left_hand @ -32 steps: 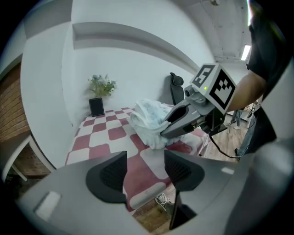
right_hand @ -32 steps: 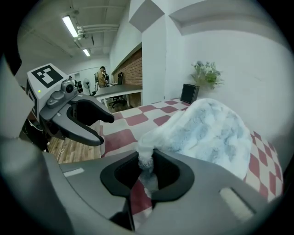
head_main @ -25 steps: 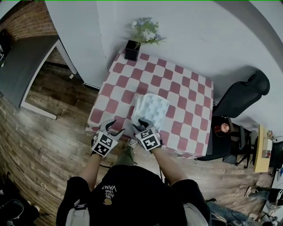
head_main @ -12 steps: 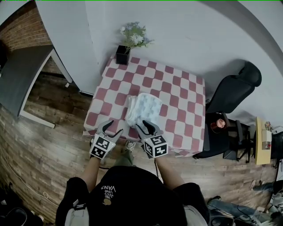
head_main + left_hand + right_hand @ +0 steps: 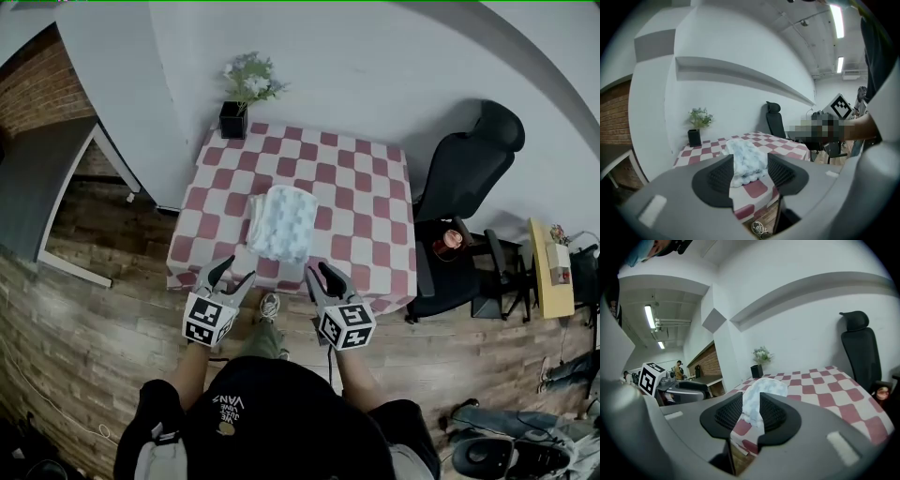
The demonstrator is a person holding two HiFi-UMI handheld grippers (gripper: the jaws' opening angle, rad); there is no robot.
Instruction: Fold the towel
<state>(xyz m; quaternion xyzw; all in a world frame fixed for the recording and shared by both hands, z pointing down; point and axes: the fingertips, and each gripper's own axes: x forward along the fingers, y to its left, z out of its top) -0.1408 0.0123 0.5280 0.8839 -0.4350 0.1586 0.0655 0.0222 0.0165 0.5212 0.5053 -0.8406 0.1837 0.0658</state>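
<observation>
Your left gripper (image 5: pixel 232 275) stood open, your right gripper (image 5: pixel 322 275) was closing, both empty; the towel (image 5: pixel 281 222) lay ahead, midway between them.

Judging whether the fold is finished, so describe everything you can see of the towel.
The towel is pale, white with a faint blue cast, and looks soft and plush with a bumpy, quilted pile. It is folded into a compact, roughly rectangular stack, and layered edges show along its left side in the head view. It lies flat on the red-and-white checked tablecloth, in the near half of the table. Only the cloth beneath touches it; nothing rests on it or holds it.
</observation>
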